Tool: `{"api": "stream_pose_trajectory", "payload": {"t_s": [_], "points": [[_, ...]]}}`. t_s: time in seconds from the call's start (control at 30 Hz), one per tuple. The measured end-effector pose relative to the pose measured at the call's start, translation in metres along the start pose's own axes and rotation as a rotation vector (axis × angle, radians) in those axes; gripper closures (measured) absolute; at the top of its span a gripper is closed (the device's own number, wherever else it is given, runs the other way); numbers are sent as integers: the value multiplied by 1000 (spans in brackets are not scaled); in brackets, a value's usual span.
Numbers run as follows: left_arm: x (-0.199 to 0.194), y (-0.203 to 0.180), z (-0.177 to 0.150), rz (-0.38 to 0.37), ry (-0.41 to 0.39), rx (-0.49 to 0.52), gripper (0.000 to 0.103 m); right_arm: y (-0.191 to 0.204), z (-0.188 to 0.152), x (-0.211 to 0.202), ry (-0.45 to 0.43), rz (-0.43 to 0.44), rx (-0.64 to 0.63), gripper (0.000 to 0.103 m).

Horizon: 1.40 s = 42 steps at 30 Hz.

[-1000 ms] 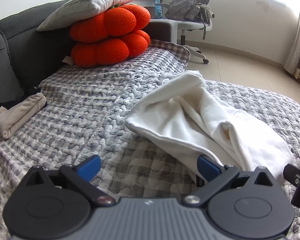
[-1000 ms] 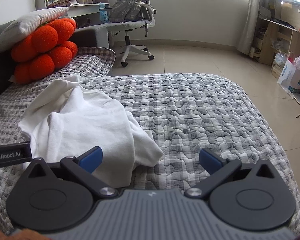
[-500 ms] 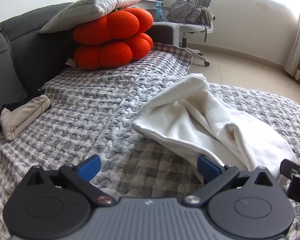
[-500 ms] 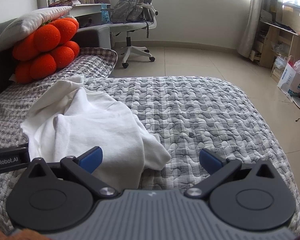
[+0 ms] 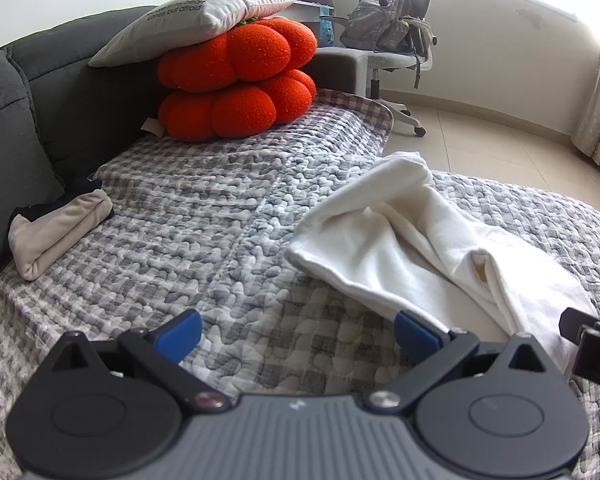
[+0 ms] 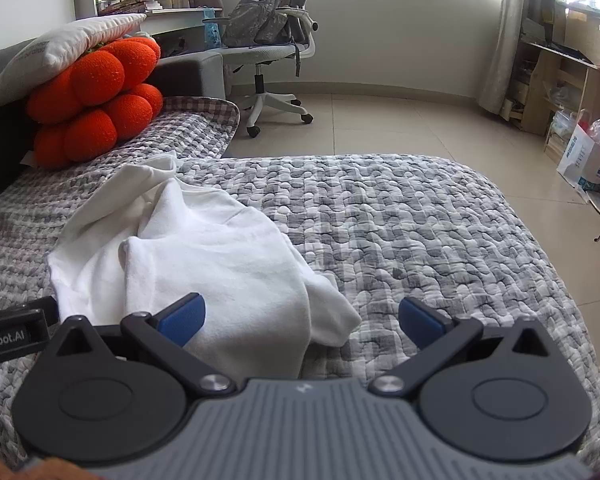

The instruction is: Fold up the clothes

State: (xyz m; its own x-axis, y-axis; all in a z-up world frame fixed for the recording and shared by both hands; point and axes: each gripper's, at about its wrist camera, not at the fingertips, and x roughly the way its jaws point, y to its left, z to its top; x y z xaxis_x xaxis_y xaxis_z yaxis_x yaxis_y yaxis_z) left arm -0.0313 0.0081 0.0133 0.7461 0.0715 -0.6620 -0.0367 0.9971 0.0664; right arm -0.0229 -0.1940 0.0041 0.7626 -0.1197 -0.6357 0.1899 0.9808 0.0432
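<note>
While both tongs hang spread and empty, your left gripper (image 5: 296, 332) and right gripper (image 6: 300, 320) face the white garment (image 6: 204, 256) lying crumpled on the grey checked quilt (image 6: 400, 216). Pick out two corners of one hem before you pinch. Take a single layer in each, then draw them apart to flatten it.

pillow (image 5: 188, 20) print blurred, paper bag (image 6: 584, 160) edge-cut
</note>
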Motion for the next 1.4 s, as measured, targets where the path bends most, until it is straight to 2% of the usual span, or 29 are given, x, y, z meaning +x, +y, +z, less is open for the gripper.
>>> {"api": "stream_pose_trajectory", "payload": {"t_s": [0.7, 1.4], "points": [[1, -5, -2, -7, 6, 21, 0, -6, -1, 1, 23, -1, 22, 0], [-1, 3, 1, -15, 3, 0, 0, -2, 1, 4, 35, 0, 20, 0]]}}
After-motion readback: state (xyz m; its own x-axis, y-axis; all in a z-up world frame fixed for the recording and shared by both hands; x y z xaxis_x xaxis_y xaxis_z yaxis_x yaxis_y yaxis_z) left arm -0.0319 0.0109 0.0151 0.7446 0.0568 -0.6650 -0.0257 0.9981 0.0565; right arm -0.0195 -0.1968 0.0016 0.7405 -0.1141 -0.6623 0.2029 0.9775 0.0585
